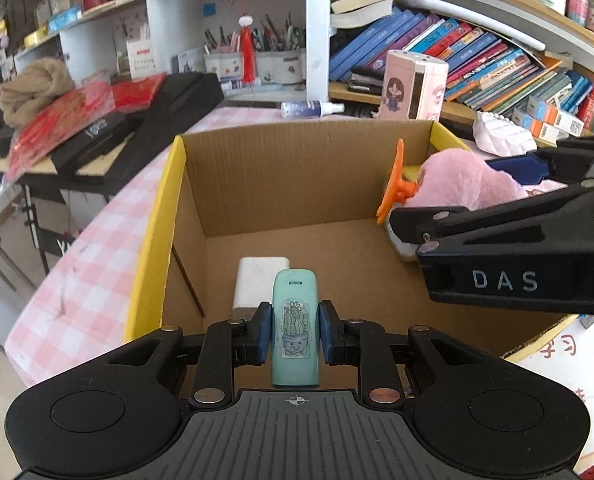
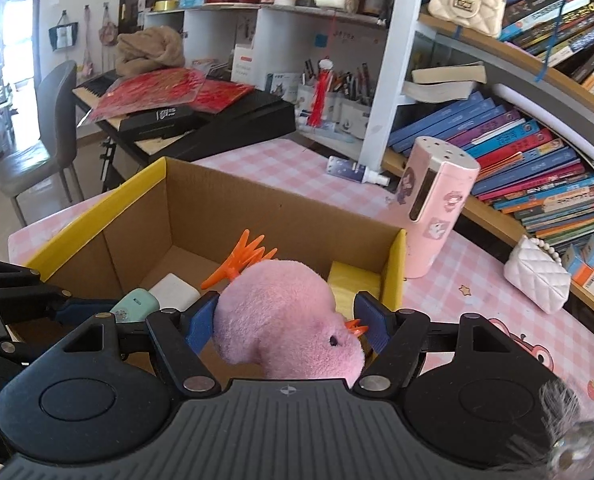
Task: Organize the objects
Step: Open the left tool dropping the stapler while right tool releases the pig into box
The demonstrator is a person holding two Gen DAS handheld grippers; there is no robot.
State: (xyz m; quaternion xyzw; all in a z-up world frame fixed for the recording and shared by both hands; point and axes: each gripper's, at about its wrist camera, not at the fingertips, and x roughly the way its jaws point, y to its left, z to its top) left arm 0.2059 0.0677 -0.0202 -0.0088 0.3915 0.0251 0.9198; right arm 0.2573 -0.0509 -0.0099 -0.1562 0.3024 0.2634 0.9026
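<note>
we've got the mint case pinched tight in our left gripper, hanging over the near edge of the cardboard box, a white block on the box floor just beyond it. our right gripper is clamped on the pink plush toy above the box's right side. the right view alone shows the toy's dark eye and a yellow sponge in the far corner, plus the pink canister on the checked desk.
</note>
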